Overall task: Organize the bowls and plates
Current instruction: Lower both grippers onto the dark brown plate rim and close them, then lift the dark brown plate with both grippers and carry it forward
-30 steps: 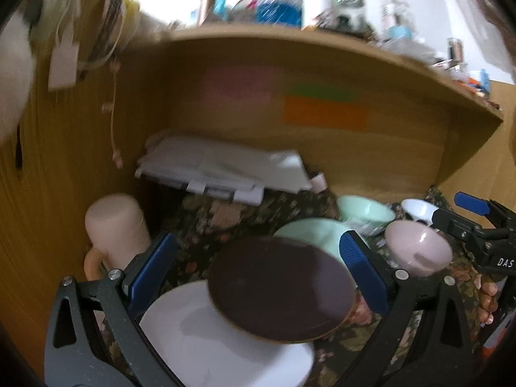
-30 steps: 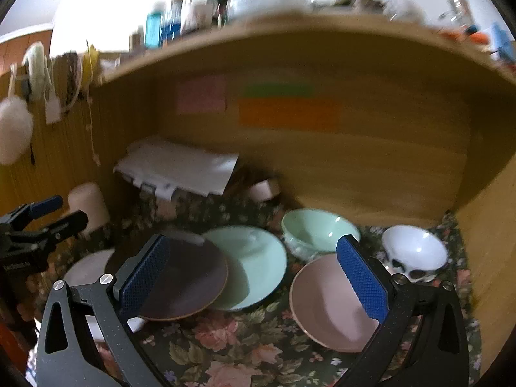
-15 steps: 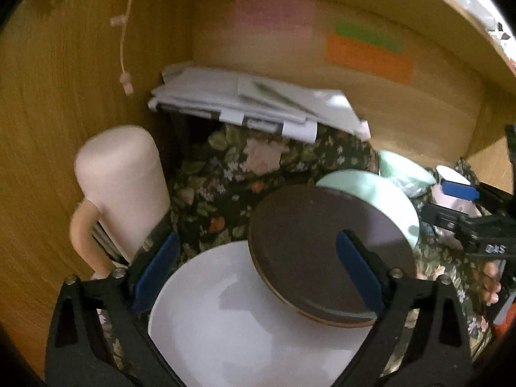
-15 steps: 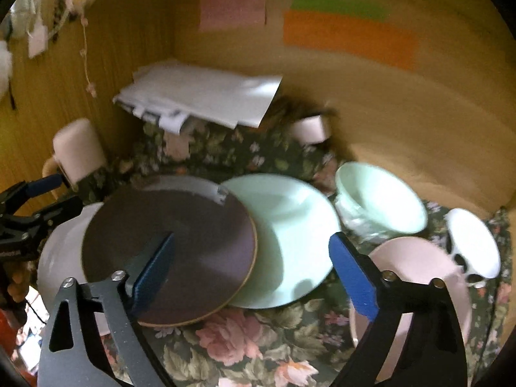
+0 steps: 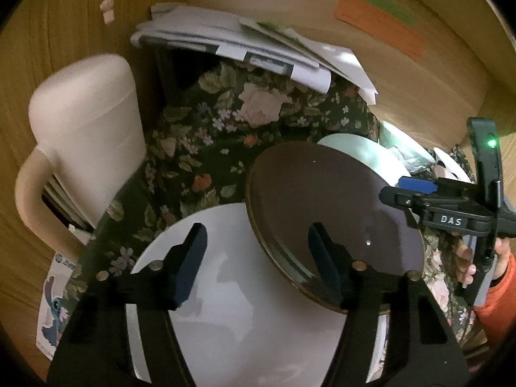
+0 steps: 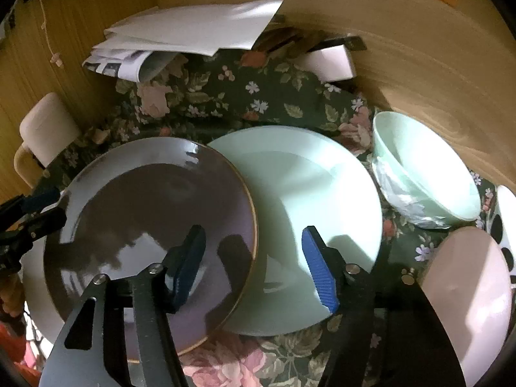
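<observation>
A dark brown plate (image 5: 322, 200) (image 6: 145, 209) lies overlapping a white plate (image 5: 242, 322) (image 6: 35, 290) on its left and a mint plate (image 5: 364, 151) (image 6: 306, 193) on its right. My left gripper (image 5: 258, 258) hovers over the brown plate's left rim, jaws closing, pads touching nothing. My right gripper (image 6: 254, 264) straddles the brown plate's right rim where it covers the mint plate, jaws also closing and not pressing. A mint bowl (image 6: 425, 174), a pink bowl (image 6: 467, 290) and a white bowl with black spots (image 6: 506, 213) sit to the right.
Everything rests on a floral cloth (image 6: 258, 103) inside a wooden alcove. A cream mug (image 5: 87, 135) stands at the left wall. A stack of papers (image 5: 242, 32) and a small white box (image 6: 332, 61) lie at the back. An orange-sleeved hand (image 5: 483, 274) holds the right gripper.
Both grippers have come down and tilted toward the plates, which now fill the views. Both pairs of jaws have narrowed from fully wide. No dish has moved.
</observation>
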The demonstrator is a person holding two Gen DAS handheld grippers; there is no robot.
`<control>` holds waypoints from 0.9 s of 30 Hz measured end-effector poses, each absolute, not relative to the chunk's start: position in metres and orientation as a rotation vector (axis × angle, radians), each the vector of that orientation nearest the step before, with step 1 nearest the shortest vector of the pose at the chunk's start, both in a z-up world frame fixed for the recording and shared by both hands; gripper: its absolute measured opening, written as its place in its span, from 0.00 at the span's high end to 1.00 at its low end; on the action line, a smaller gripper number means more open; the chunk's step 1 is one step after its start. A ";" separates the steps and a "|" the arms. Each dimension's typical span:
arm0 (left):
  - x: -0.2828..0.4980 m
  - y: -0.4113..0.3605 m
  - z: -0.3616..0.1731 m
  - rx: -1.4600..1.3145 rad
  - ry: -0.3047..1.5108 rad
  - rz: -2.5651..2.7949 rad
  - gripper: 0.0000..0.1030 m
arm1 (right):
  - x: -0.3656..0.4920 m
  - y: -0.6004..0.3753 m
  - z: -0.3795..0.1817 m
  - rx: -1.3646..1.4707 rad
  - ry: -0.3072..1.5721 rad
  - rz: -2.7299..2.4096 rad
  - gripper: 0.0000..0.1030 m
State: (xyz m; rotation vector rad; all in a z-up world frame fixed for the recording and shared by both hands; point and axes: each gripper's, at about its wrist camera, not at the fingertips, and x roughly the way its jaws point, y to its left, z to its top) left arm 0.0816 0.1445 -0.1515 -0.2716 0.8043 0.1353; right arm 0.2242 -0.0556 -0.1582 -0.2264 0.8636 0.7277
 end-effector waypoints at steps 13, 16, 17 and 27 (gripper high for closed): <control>0.090 0.145 -0.157 -0.329 0.867 0.065 0.68 | 0.240 -0.048 -0.165 -0.164 0.956 0.782 0.62; 0.092 0.143 -0.157 -0.334 0.874 0.047 0.72 | 0.242 -0.051 -0.164 -0.128 0.977 0.811 0.63; 0.092 0.142 -0.157 -0.331 0.876 0.041 0.73 | 0.241 -0.052 -0.164 -0.123 0.981 0.820 0.63; 0.092 0.140 -0.159 -0.349 0.885 0.053 0.73 | 0.235 -0.051 -0.156 -0.107 0.954 0.810 0.72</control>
